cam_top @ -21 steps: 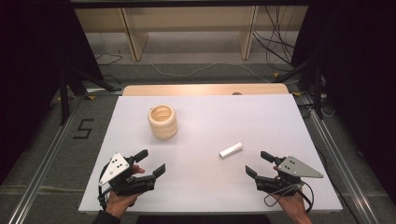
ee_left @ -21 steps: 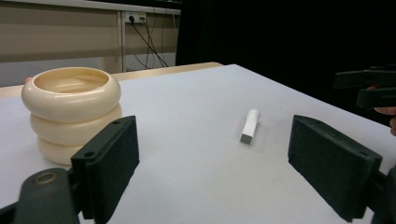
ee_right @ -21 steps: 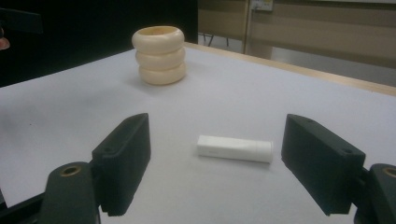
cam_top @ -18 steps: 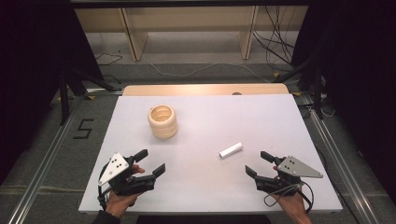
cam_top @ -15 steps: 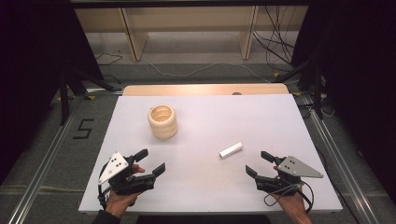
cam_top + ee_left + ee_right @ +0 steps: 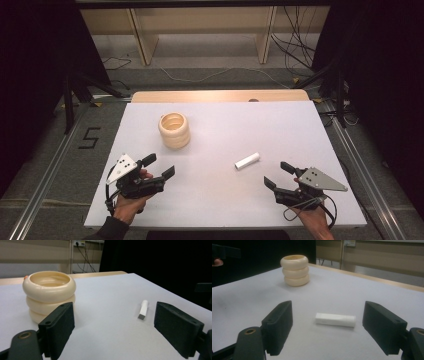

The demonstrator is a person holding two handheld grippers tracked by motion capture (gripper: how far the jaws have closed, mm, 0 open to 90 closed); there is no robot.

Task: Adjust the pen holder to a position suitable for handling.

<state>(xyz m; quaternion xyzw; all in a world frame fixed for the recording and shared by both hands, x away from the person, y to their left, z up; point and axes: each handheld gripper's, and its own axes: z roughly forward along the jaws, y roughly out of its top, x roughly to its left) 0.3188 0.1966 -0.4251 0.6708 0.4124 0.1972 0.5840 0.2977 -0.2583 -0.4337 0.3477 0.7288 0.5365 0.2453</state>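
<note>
A cream ribbed holder (image 6: 174,130), shaped like three stacked rings and hollow inside, stands upright on the white table (image 6: 220,200) left of centre. A small white stick (image 6: 247,161) lies flat right of centre. My left gripper (image 6: 159,166) rests near the front left edge, open and empty, aimed toward the holder (image 6: 49,295) and the stick (image 6: 143,309). My right gripper (image 6: 279,175) sits near the front right edge, also open and empty; the stick (image 6: 335,319) lies on the table just ahead of its jaws, with the holder (image 6: 295,270) farther off.
A wooden strip (image 6: 220,95) runs along the table's far edge. Beyond it are shelf legs and loose cables (image 6: 295,45) on the floor. Metal rails (image 6: 45,180) flank the table; a "5" mark (image 6: 89,138) lies at the left.
</note>
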